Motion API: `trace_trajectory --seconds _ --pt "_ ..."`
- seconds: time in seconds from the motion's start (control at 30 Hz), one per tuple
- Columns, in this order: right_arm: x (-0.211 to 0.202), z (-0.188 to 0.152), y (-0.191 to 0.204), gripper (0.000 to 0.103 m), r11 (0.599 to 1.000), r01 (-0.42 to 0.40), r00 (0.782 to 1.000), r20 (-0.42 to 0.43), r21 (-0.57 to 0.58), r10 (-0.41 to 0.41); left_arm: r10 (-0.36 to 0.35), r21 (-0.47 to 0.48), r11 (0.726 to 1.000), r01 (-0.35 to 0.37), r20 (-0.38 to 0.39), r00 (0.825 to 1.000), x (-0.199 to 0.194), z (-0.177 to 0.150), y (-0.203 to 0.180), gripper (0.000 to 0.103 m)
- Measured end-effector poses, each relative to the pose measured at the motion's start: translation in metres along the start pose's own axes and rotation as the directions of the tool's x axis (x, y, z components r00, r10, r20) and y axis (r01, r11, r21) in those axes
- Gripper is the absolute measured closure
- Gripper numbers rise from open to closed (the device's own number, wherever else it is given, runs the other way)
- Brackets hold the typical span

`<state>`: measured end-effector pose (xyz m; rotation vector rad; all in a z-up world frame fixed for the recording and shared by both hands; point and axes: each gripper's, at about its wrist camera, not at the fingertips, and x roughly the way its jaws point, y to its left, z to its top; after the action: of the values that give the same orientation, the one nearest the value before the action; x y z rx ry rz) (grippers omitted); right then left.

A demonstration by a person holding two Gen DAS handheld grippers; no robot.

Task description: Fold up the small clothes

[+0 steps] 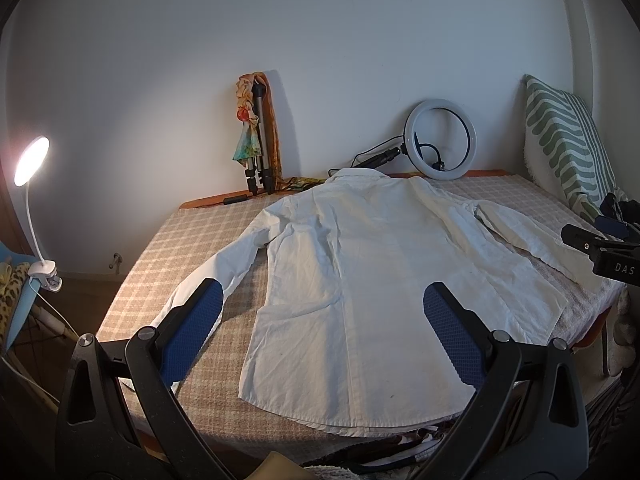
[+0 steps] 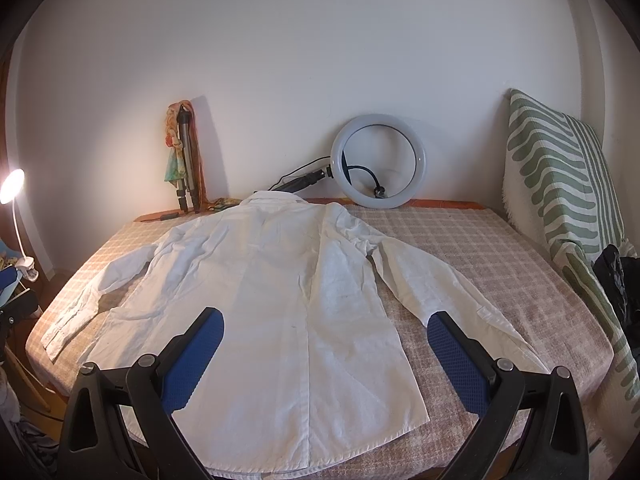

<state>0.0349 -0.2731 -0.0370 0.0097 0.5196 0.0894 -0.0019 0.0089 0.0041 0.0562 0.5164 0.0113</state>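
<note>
Left wrist view: white shirt (image 1: 360,280) spread flat, back side up, across centre of frame on checked tablecloth (image 1: 192,240), collar toward far wall, hem toward lower edge. One sleeve angled to lower left, passing behind left blue pad; other sleeve stretched toward right edge of frame. Left gripper (image 1: 324,340) held above hem end of shirt, jaws spread wide, nothing between blue pads (image 1: 192,336). Part of right gripper (image 1: 600,252) at right edge, black, close to sleeve cuff; jaw position not readable here. Lit clip lamp (image 1: 32,156) at left edge. Folded tripod (image 1: 260,140) draped with coloured cloth against wall, upper centre-left. Ring light (image 1: 440,140) leaning on wall, upper centre-right. Green-and-cream striped cushion (image 1: 568,144) upright at upper right. Right wrist view: same shirt (image 2: 280,300) centred, sleeves angled out to lower left and lower right. Right gripper (image 2: 326,360) above hem area, jaws wide apart, empty, right pad over or just beside the right-hand sleeve end; contact not determinable. Ring light (image 2: 380,160) at upper centre, tripod (image 2: 186,152) at upper left, cushion (image 2: 560,184) along right side, lamp (image 2: 12,188) at left edge, tablecloth (image 2: 480,248) bare at right of shirt.
</note>
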Motion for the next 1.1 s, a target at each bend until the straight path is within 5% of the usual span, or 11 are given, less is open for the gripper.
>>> trace_trajectory --seconds 1.1 --pt "0.0007 0.0051 0.0068 0.0 1.0 0.001 1.0 0.008 -0.012 -0.001 0.026 -0.015 1.0 -0.027 -0.026 0.999 0.0074 -0.0077 0.0071 0.001"
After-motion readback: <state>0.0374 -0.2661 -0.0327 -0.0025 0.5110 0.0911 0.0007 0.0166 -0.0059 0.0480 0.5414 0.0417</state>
